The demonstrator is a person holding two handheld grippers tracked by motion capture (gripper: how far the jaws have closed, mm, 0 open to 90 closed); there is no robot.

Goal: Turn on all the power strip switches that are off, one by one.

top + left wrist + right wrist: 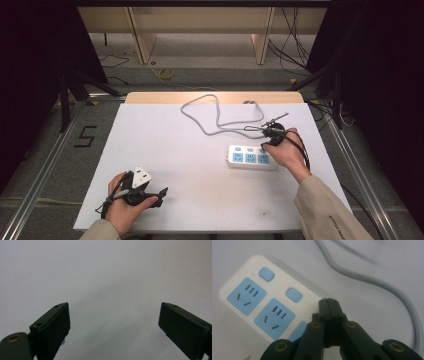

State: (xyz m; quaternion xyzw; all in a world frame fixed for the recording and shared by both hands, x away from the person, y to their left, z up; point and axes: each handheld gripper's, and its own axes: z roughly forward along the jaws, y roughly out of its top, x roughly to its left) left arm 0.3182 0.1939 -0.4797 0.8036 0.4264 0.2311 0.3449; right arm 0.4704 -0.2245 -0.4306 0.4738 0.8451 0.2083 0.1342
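1. White rectangular worktop [200, 165], seen from above; a person's forearms come in from the near edge, a black two-jaw gripper in each hand.
2. White plastic power strip with three blue sockets and blue switch buttons [250, 157] lies flat on the right half of the worktop. Its grey round cable [210, 112] loops away toward the far edge.
3. Right gripper [274, 134] is held at the strip's far right end, hand [290, 152] just behind the strip. In the right gripper view the jaws are pressed together with nothing between them, tips [329, 305] over the strip's [262, 302] edge next to the middle button. Contact with the strip: cannot tell. A small red dot shows between the two visible buttons.
4. Cable [372, 282] curves past on the right of that view.
5. Left gripper [159, 196] sits low at the near-left of the worktop, well apart from the strip, held in the left hand [125, 207]. Left gripper view: jaws spread wide [113, 322], bare white surface between them.
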